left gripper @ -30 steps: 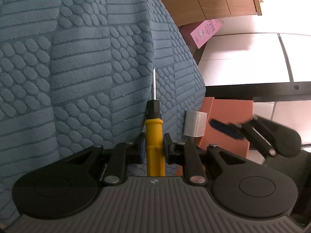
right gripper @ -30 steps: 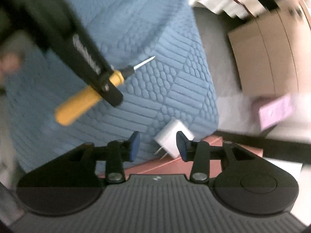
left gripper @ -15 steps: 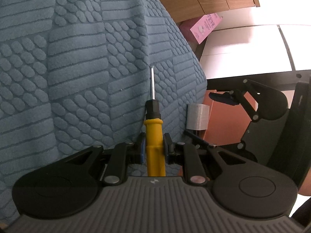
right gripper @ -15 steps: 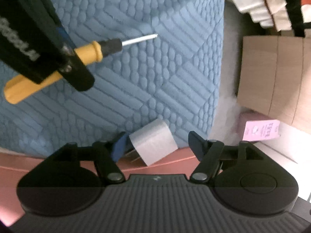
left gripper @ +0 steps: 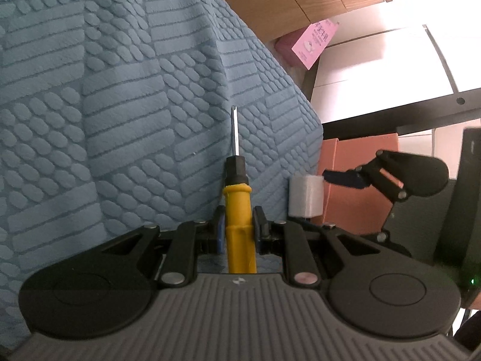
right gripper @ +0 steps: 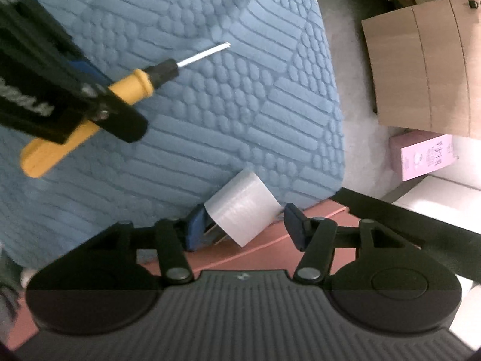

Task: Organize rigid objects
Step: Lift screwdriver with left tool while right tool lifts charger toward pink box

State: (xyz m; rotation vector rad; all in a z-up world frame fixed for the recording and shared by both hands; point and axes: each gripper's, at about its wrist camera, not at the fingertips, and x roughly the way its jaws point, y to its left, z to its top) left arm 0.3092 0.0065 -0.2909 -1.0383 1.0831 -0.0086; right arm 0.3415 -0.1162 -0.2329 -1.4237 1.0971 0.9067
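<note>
Left wrist view: your left gripper [left gripper: 239,228] has its jaws clamped on the yellow handle of the screwdriver [left gripper: 237,207]. The handle sits squarely between the pads, its butt running back toward the camera. Long axis lies along the fingers; the black collar and bare metal shaft project forward, tip away from you, over the blue quilted cover [left gripper: 120,105].

Right wrist view: same screwdriver [right gripper: 132,90] seen side-on at upper left, butt end low left, tip high right, held clear above the cover.

Your right gripper [right gripper: 243,225] is pointing steeply down with its jaws closing around the white charger block [right gripper: 240,207]. The block sits between the pads, tilted, prongs toward the camera. The left pad looks to be against its lower corner; the right pad stands just apart from it, so no grip yet.

Container: a reddish-brown box [right gripper: 270,252] lies under the right gripper, beside the edge of the cover. The charger block sits at the box's near edge; whether it rests inside or on top, you cannot tell. Other contents are not visible.

A pink carton [right gripper: 424,156] stands well apart at right, by a wooden cabinet [right gripper: 421,75].
</note>
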